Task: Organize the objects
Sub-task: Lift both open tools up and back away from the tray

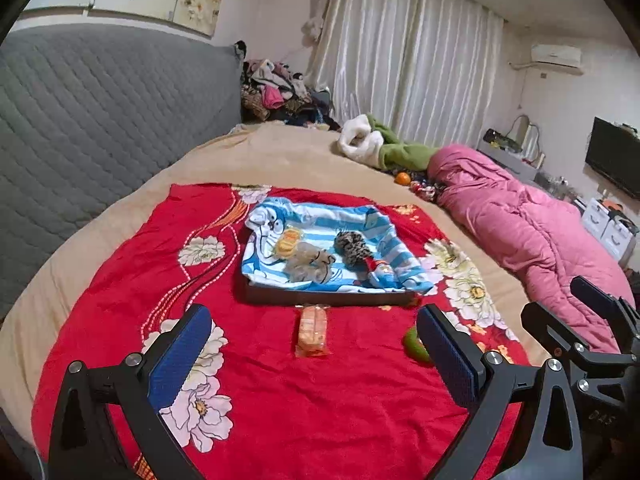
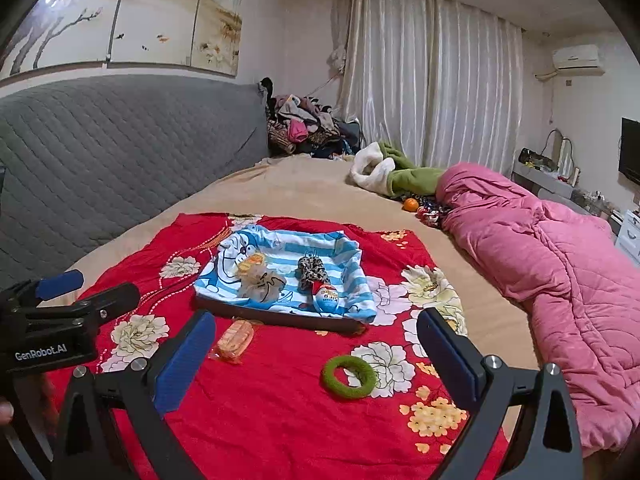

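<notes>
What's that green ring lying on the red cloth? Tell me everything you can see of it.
The fuzzy green ring looks like a soft fabric hair tie, a thick closed loop with a round hole through which the cloth shows. It lies flat on the red flowered cloth, partly over a white printed flower, in front of the cloth-lined dark tray. Nothing else touches it. The open right gripper is above it, not gripping. In the left view it is mostly hidden behind a blue finger pad.
</notes>
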Available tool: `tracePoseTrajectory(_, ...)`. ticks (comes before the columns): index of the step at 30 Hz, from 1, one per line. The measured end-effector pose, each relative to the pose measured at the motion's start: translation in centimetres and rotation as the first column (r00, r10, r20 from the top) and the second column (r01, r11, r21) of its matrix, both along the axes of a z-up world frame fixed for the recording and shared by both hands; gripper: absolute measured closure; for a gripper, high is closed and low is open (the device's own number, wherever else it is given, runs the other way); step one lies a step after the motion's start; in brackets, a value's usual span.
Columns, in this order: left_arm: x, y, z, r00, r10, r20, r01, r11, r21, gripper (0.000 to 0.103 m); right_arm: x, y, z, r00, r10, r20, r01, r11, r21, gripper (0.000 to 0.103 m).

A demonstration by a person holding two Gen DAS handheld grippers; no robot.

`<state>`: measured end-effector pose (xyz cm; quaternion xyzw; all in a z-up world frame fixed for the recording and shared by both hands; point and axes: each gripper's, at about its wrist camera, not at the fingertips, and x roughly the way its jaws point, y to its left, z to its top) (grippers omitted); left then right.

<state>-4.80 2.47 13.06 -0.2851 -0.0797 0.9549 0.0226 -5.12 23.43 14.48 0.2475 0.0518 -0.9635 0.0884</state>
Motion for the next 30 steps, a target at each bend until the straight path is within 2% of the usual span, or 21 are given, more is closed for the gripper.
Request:
tracePoseTrajectory(9, 2.7, 1.2, 0.3, 0.999, -0.017, -0.04, 0.016, 1.0, -0.022, 0.001, 2.8, 0.8, 0.5, 0.999, -0.003, -0.034, 0.003, 1.0, -0.003, 0.001)
tracePoseTrajectory(15, 3.2, 1.6, -0.7, 0.999, -0.026, -0.028, 0.025, 0.999, -0.029, 0.001, 4.0, 1.0, 0.0, 0.999, -0.002, -0.039, 0.002, 1.0, 0.011, 0.001)
tracePoseTrajectory(30, 2.1, 3.2, -5.5, 0.998, -0.044, 0.042, 0.046, 0.998, -0.049, 0.001, 3.6, 2.2, -4.9, 0.998, -0.03, 0.052, 0.029, 1.0, 0.011, 0.001)
